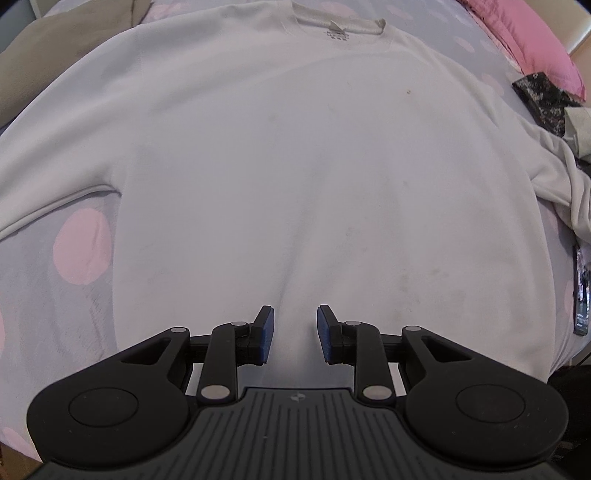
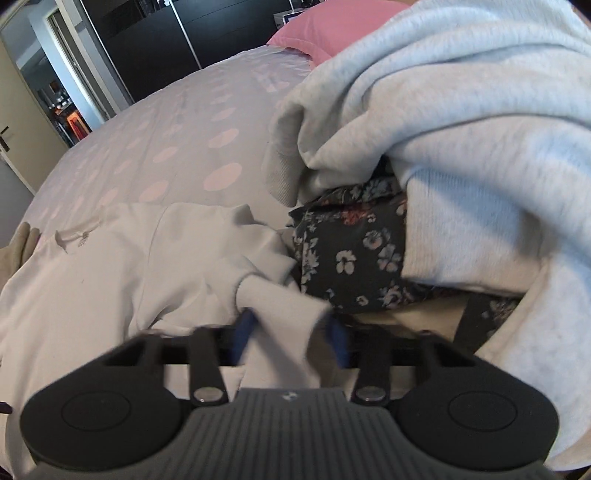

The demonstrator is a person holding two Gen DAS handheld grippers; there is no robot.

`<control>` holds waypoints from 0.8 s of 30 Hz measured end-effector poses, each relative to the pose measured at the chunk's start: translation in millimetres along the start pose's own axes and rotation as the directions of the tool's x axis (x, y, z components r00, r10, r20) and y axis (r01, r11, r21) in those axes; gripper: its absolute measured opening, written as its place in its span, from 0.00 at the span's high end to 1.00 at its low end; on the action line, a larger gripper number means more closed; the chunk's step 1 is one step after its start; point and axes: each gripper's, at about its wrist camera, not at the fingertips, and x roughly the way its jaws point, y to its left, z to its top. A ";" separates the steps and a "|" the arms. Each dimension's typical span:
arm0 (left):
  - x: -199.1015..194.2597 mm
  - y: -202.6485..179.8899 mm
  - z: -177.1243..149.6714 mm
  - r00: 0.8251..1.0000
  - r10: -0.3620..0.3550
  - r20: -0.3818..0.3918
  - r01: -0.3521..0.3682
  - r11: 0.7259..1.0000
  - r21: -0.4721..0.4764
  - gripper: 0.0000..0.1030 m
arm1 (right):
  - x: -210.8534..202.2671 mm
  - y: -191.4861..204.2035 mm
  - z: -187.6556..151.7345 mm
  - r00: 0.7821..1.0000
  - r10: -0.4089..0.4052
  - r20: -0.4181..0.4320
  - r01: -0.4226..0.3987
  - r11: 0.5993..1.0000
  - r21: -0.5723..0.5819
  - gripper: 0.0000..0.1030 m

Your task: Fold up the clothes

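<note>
A: Bedroom, bed w/ polka-dot cover (image 1: pixel 79 251) as the work surface. White sweatshirt (image 1: pixel 295 166) lies spread flat on it, front up, collar (image 1: pixel 340 26) at the far end, body smooth. Pile of other laundry to the right: grey sweatshirt (image 2: pixel 461 129) heaped over a dark floral piece (image 2: pixel 354 251).

B: How'll it handle?

A: Soft, limp, light-ish knit. Won't hold shape, will sag and drag when lifted. Best grips prob. at seams & ribbed edges: cuff, hem, shoulder. Thicker there, less slip.

B: Left gripper (image 1: pixel 295 334)?

A: Over the lower body, near the hem, aimed toward the collar. Jaws apart by a moderate gap, nothing between them; can't tell if the pads touch cloth.

B: Right gripper (image 2: pixel 291 338)?

A: At the right sleeve (image 2: pixel 280 295). Sleeve end sits between the blue pads, jaws fairly wide round it. View's blurred, so can't tell whether it's clamped or loose.

B: Stage?

A: Body unfolded; right sleeve bunched up at the gripper, left sleeve (image 1: pixel 44 192) out flat.
</note>
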 end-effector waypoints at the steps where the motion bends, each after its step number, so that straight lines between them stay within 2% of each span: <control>1: 1.3 -1.8 0.3 1.000 0.005 -0.002 -0.005 1.000 0.008 0.77 | -1.7 2.0 -0.1 1.000 0.004 0.003 -0.004 1.000 -0.011 0.81; 4: 3.8 -6.8 1.2 1.000 0.013 -0.008 -0.013 0.999 0.030 0.77 | -14.9 11.5 0.6 0.999 0.022 0.040 -0.021 0.999 -0.032 0.88; 7: 3.9 -8.6 1.5 1.000 0.012 -0.010 -0.011 0.999 0.035 0.77 | -32.7 24.6 6.7 0.996 0.006 0.087 -0.002 0.999 -0.049 0.90; 12: 0.9 -5.7 1.0 1.000 0.005 -0.004 -0.005 0.999 0.032 0.77 | -77.8 43.7 39.2 0.981 -0.016 0.194 0.032 0.996 -0.077 0.91; 18: -4.1 -2.5 -0.8 1.000 0.002 0.011 -0.002 0.999 0.037 0.77 | -113.6 42.9 87.3 0.952 -0.155 0.266 0.182 0.980 -0.082 0.91; 24: -7.6 -6.1 -0.7 1.000 0.015 0.017 -0.016 0.999 0.045 0.77 | -146.6 39.8 135.4 0.896 -0.299 0.328 0.338 0.938 -0.070 0.92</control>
